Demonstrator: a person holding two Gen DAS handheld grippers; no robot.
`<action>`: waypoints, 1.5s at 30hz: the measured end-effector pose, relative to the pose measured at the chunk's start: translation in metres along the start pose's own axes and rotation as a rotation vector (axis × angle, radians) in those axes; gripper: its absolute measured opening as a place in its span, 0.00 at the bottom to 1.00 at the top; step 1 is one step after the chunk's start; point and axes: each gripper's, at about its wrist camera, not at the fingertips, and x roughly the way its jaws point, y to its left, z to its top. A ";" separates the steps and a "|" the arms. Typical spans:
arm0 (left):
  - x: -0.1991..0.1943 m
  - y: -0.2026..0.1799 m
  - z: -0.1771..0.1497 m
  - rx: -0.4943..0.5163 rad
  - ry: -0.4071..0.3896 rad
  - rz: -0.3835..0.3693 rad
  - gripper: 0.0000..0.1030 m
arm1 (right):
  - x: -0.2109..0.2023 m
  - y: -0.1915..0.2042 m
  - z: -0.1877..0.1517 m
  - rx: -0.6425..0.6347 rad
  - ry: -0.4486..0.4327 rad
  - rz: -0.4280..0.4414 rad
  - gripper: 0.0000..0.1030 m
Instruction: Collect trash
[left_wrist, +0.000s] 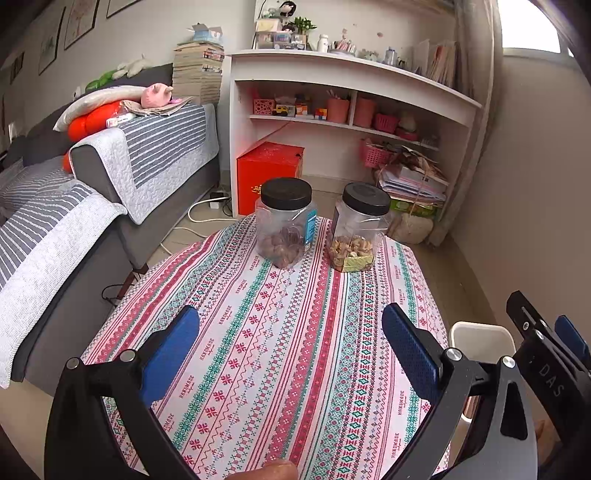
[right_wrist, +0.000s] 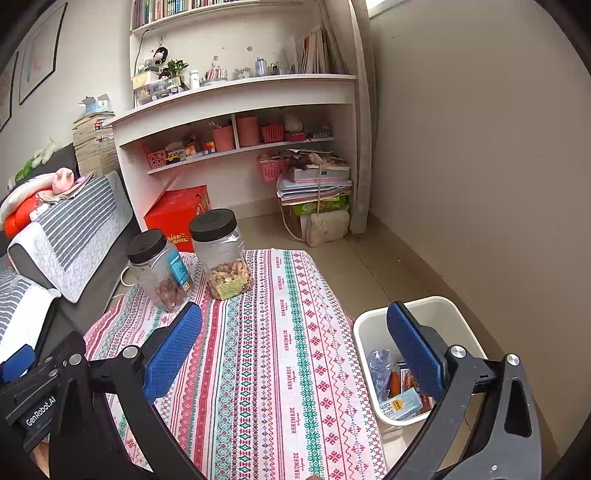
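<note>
Trash (right_wrist: 400, 391): wrappers in bin (right_wrist: 436, 308) on floor right of desk (right_wrist: 280, 369), partly hidden by finger. Two jars (right_wrist: 162, 269) on desk's far end. Left hand-held gripper (left_wrist: 291, 354), right hand-held gripper (right_wrist: 295, 354): both spread, empty.

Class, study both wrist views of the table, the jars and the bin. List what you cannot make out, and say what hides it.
- Bin, left wrist view: its inside is hidden behind the gripper frame and the table edge.
- Bin contents, right wrist view: partly covered by a blue finger; wrapper print too small to read.
- Left jar label: too small to read.
- Table's near edge: cut off by the frame in both views.
</note>
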 end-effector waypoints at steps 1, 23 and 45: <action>0.000 0.000 0.000 0.000 0.001 -0.001 0.93 | 0.000 0.000 0.000 0.000 -0.001 0.001 0.93; 0.004 -0.001 -0.001 -0.003 0.017 -0.004 0.93 | -0.003 0.003 -0.002 -0.010 -0.001 0.002 0.93; 0.007 0.002 0.000 -0.012 0.024 0.001 0.93 | -0.004 0.004 -0.006 -0.038 -0.012 0.007 0.93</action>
